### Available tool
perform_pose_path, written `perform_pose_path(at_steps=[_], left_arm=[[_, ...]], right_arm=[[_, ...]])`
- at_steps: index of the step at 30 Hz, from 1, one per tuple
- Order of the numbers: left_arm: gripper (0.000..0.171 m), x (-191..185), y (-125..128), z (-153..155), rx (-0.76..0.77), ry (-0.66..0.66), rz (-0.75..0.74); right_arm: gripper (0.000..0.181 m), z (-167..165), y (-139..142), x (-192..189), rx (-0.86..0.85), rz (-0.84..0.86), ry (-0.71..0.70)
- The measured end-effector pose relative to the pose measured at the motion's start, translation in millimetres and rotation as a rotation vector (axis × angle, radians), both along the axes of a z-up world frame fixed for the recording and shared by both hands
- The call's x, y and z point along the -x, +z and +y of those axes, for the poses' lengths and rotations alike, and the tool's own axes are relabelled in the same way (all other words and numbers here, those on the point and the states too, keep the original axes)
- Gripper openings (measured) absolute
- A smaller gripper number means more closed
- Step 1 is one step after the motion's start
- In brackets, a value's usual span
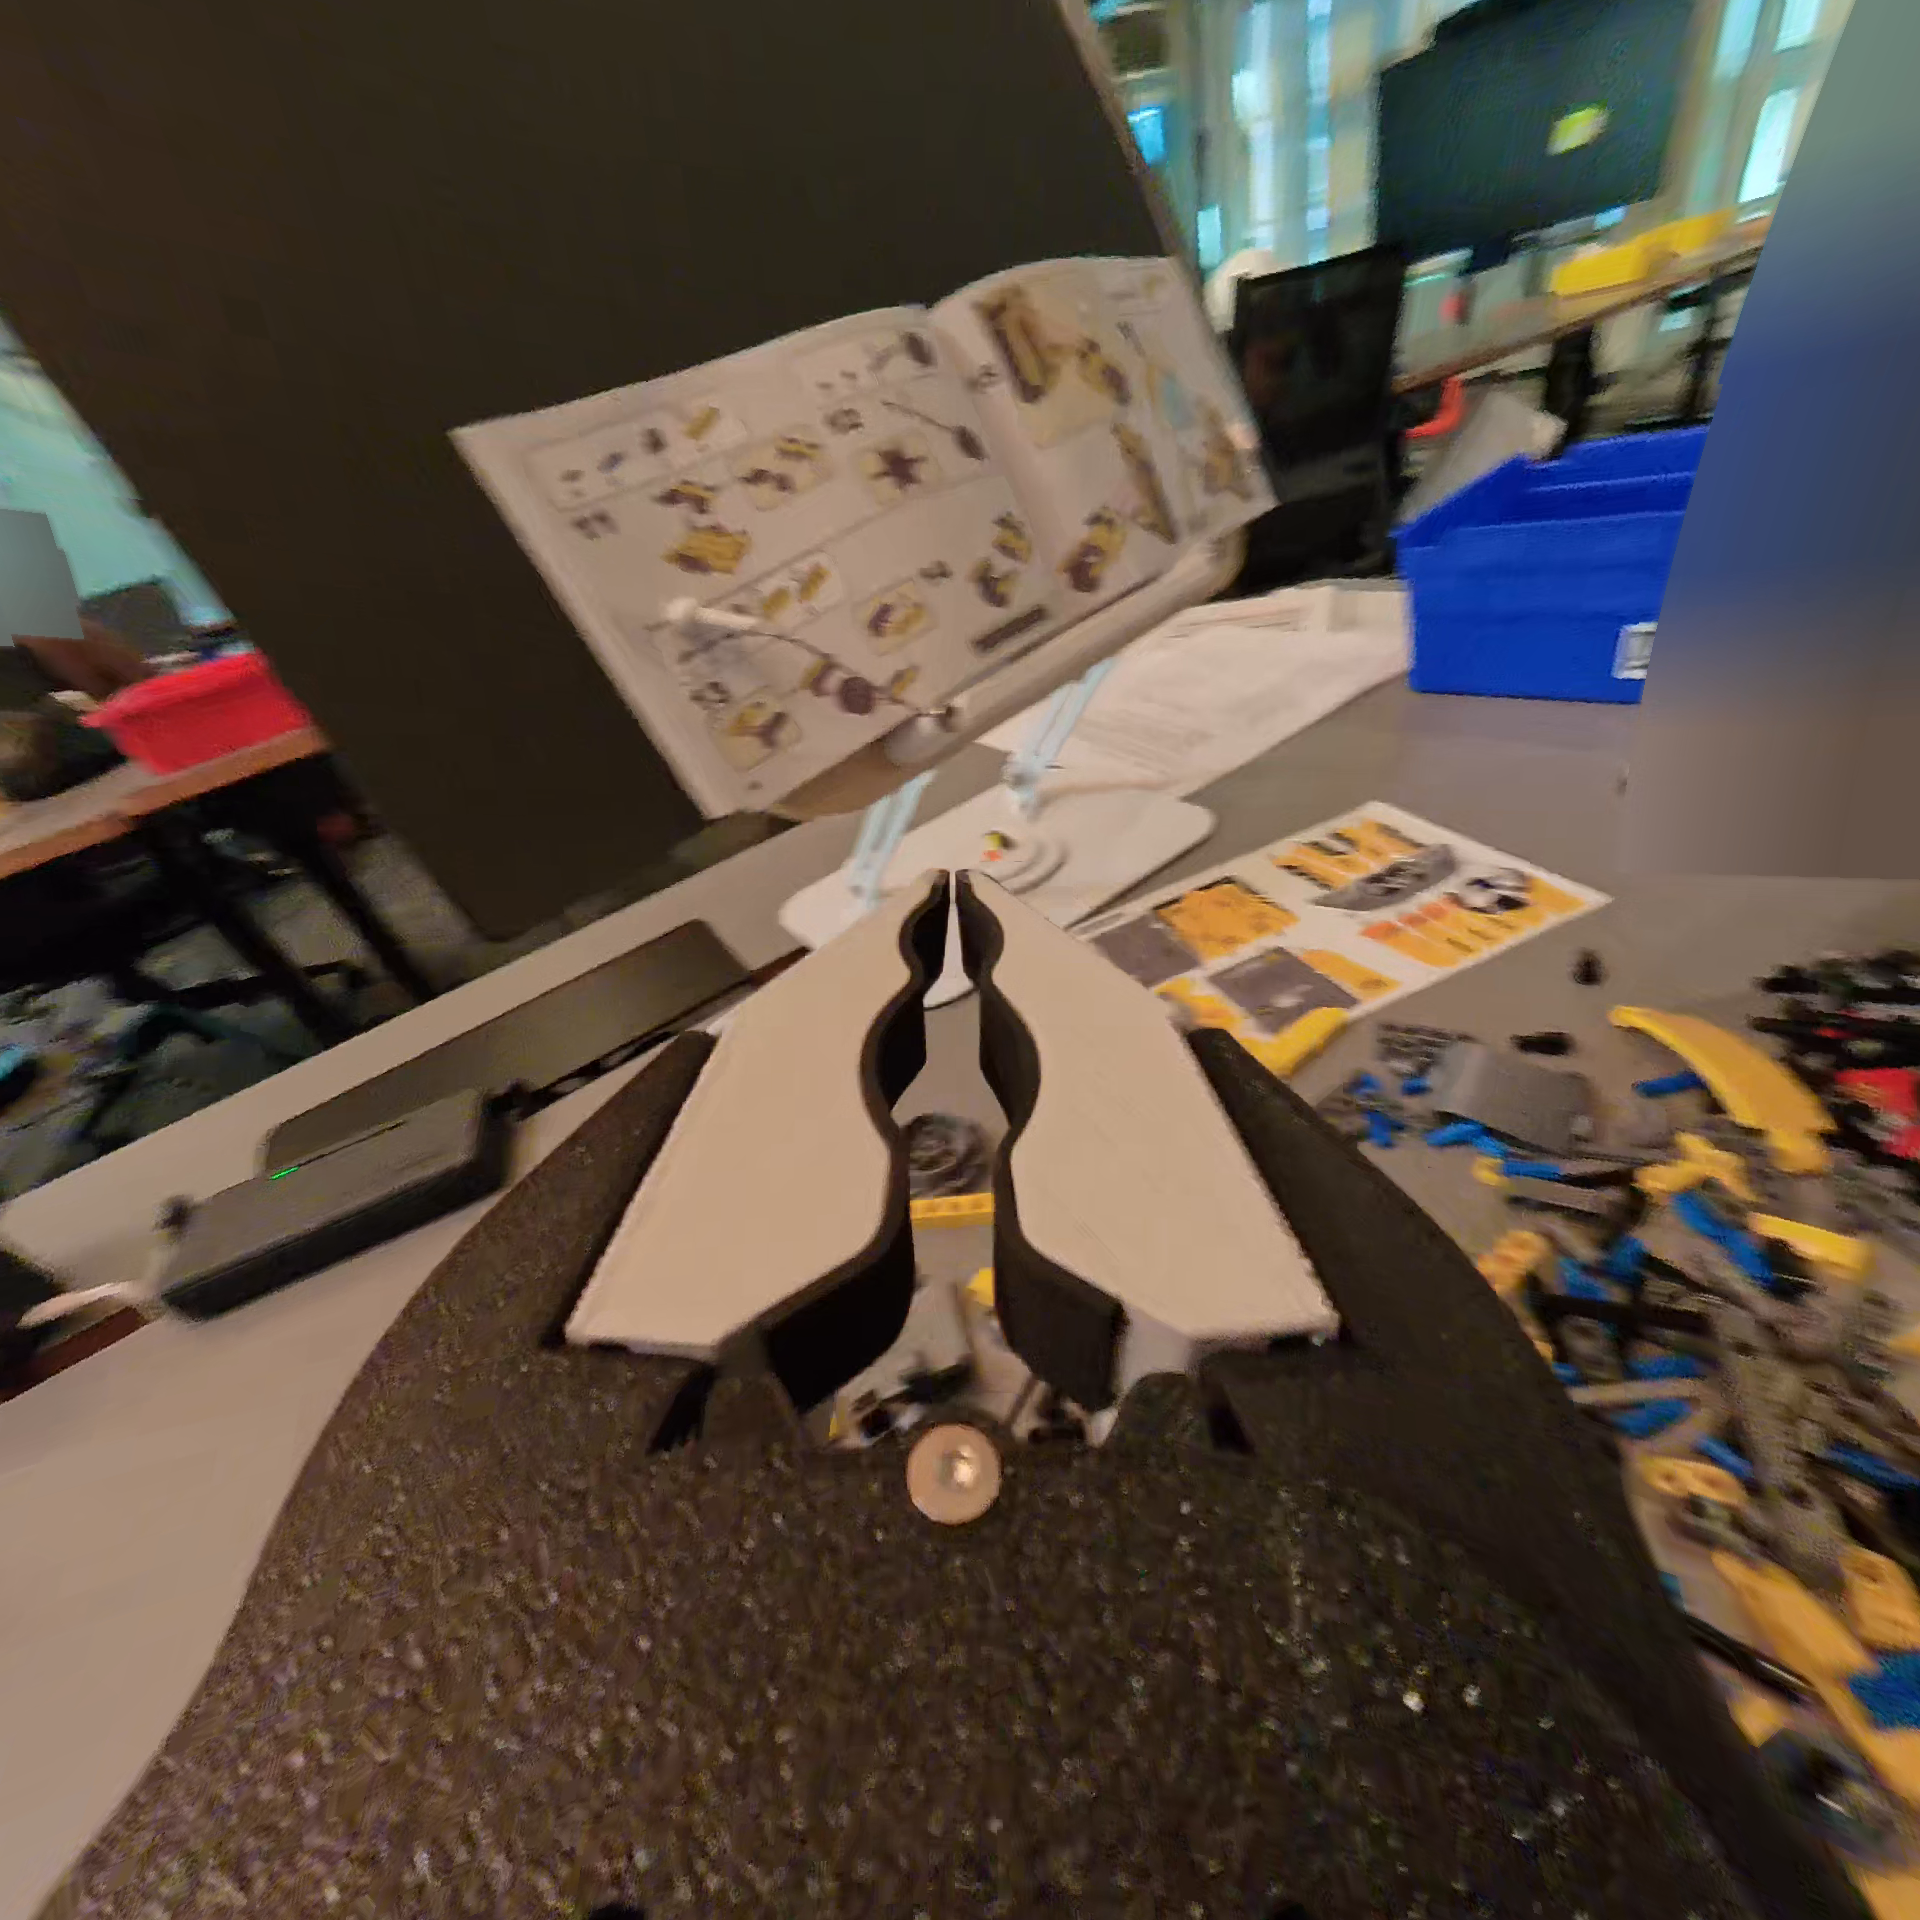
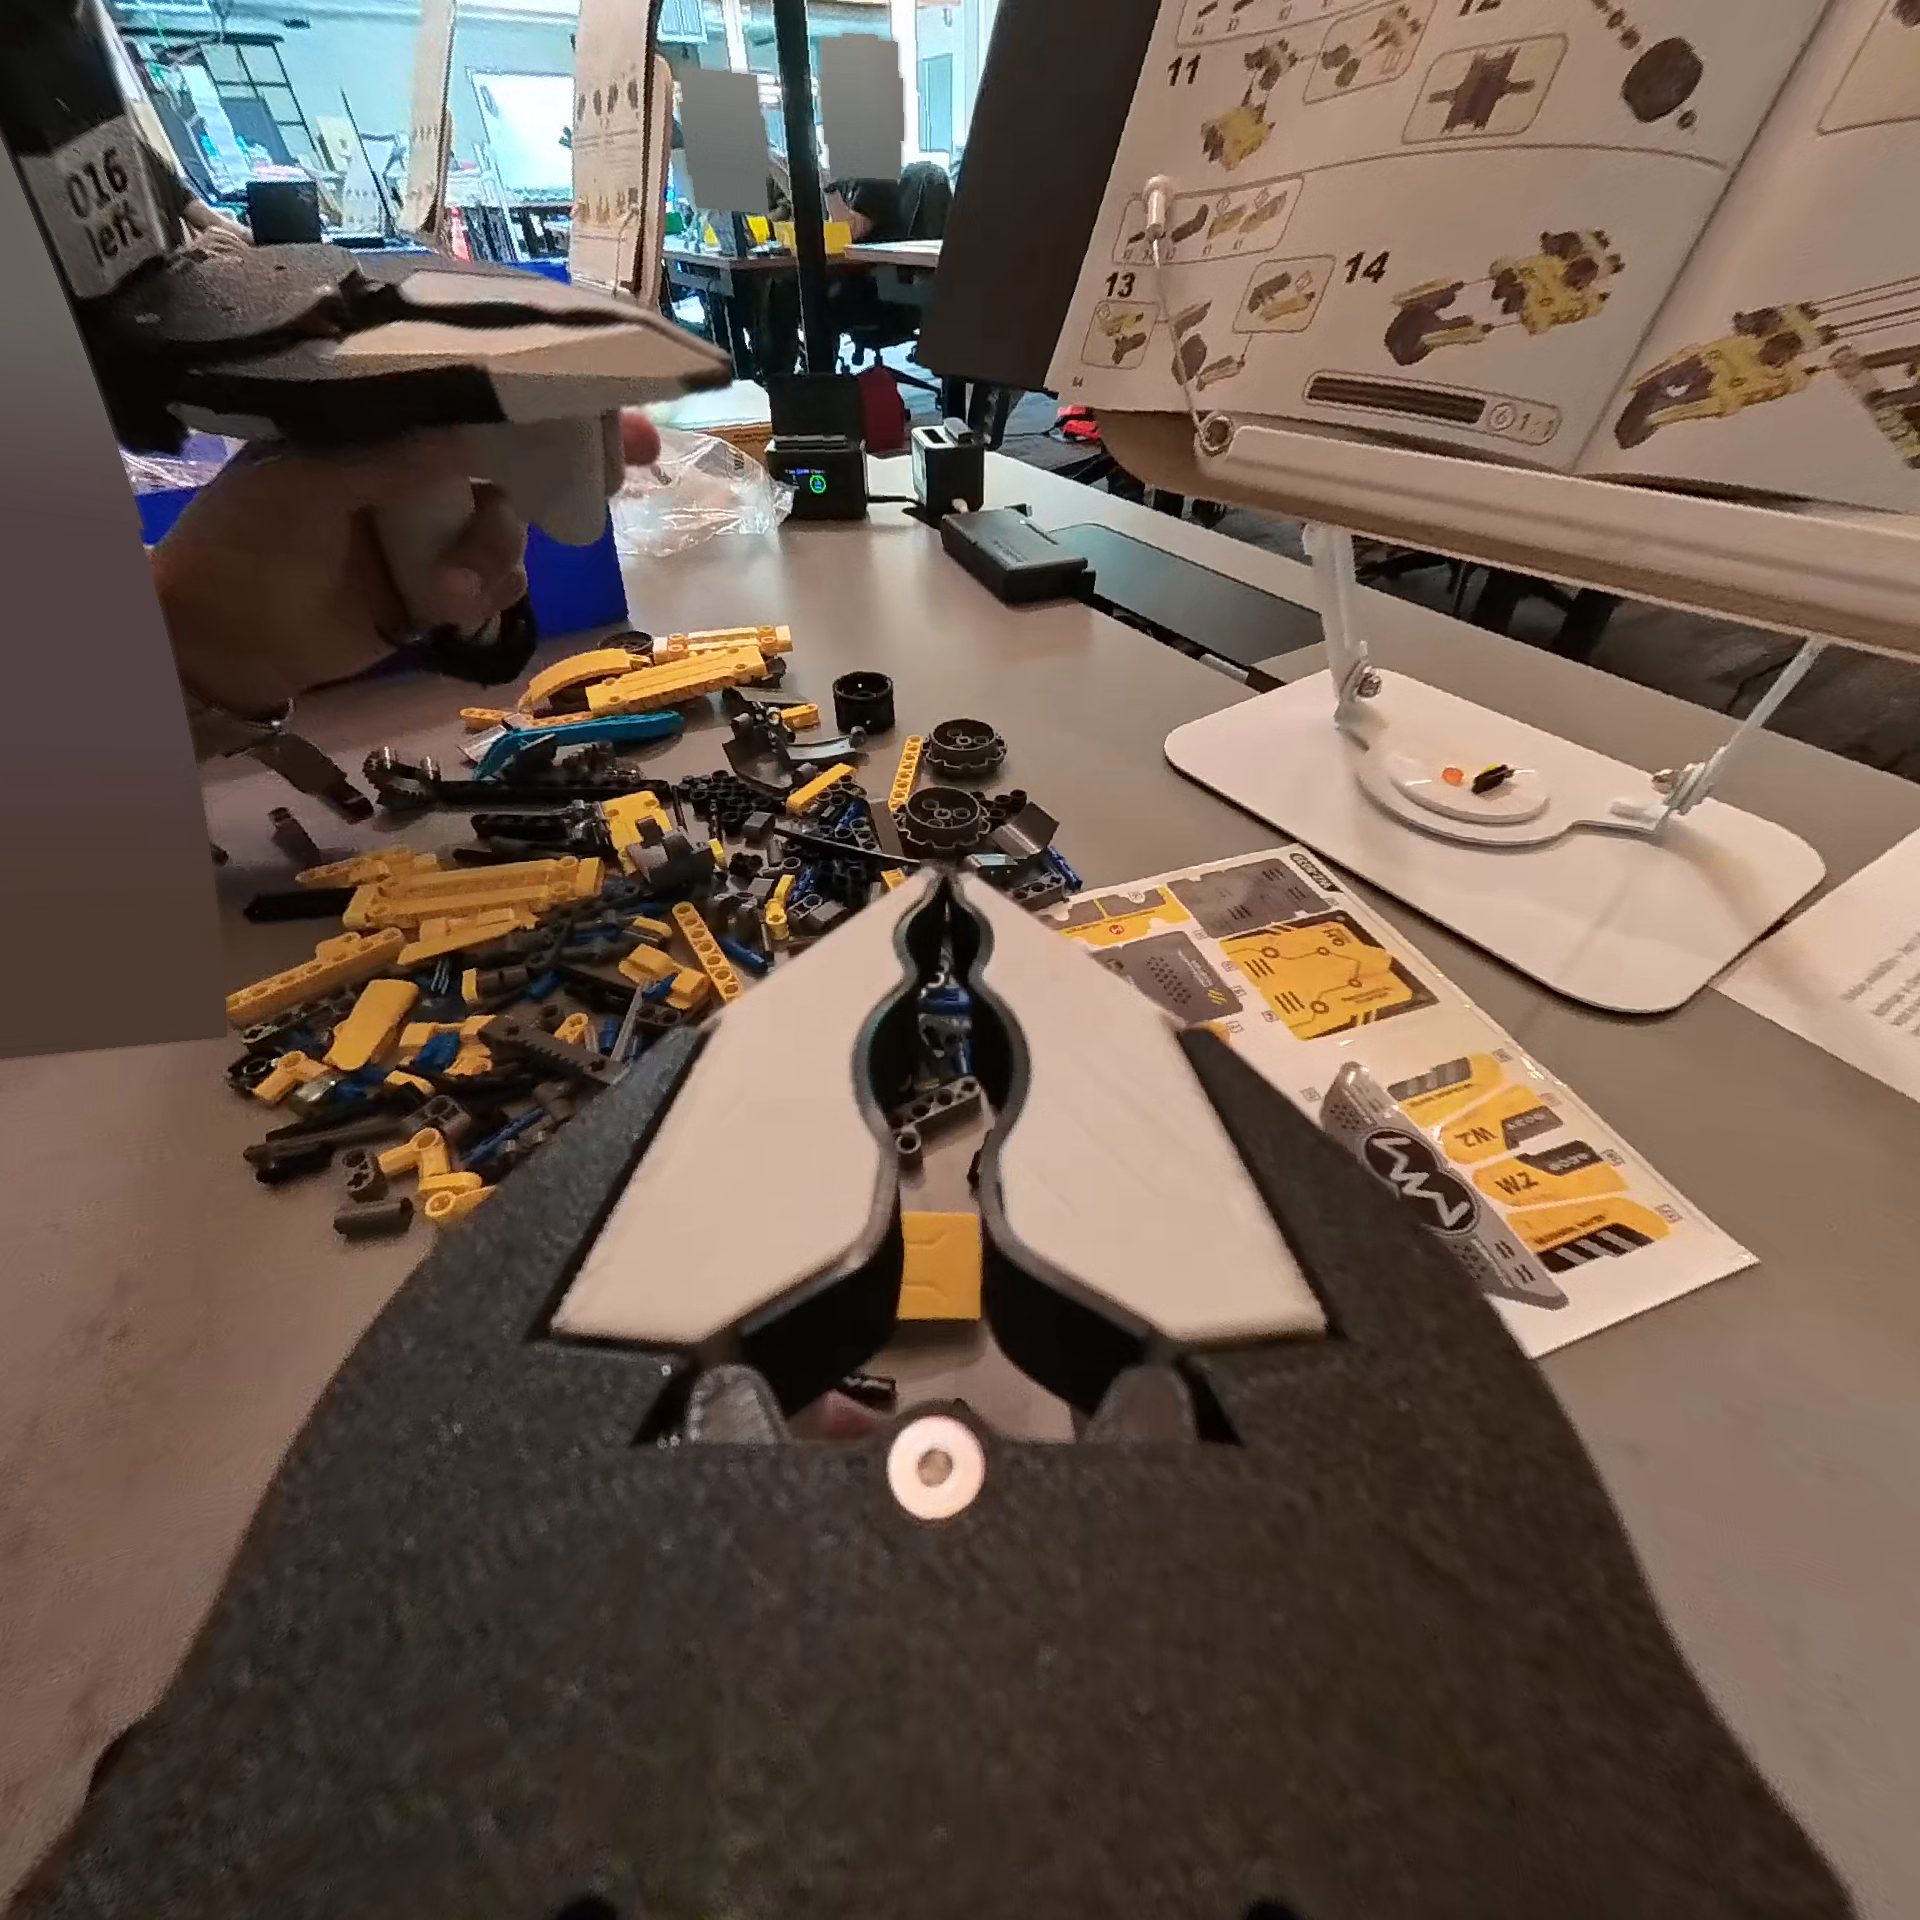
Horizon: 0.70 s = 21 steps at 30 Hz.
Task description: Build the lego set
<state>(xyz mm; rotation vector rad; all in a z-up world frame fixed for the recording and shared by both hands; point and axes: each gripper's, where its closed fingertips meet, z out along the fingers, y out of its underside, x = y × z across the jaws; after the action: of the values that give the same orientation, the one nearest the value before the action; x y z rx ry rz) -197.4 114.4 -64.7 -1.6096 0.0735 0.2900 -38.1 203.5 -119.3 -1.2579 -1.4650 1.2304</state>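
Both grippers hung above the table with fingers closed on nothing: the left gripper [image 1: 953,883] facing the propped instruction booklet [image 1: 862,509], the right gripper [image 2: 943,881] nearest the heap of yellow and black building pieces [image 2: 540,935], beside the sticker sheet [image 2: 1371,1060]

Desk [image 2: 1558,1507]: free room and obstacles

A loose brick pile [image 2: 540,935] is crowding the desk's middle; a sticker sheet [image 2: 1403,1091] is lying flat beside it. A white book stand [image 2: 1507,883] is carrying an open instruction booklet [image 1: 862,520] and overhanging the far side. A black power unit [image 1: 343,1226] is occupying the left edge, a blue bin [image 1: 1538,582] the far right corner. Bare desk is showing along the near edge.
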Motion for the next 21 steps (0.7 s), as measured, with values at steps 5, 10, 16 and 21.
perform_pose_path(at_steps=[5,10,16,21], left_arm=[[0.001,25.8,-0.4,-7.1,-0.009,0.083,-0.066],[0.001,31.5,-3.8,-10.1,-0.010,0.035,-0.187],[0.001,38.0,0.5,-15.4,-0.048,0.015,-0.292],[0.001,50.1,-4.7,-20.3,-0.014,0.057,-0.302]], right_arm=[[0.000,-9.0,6.2,0.1,0.160,0.022,0.045],[0.000,1.8,13.1,-2.5,0.366,0.062,0.055],[0.001,21.0,7.9,-3.6,0.489,0.064,0.029],[0.001,18.0,3.6,-2.2,0.446,0.046,0.030]])
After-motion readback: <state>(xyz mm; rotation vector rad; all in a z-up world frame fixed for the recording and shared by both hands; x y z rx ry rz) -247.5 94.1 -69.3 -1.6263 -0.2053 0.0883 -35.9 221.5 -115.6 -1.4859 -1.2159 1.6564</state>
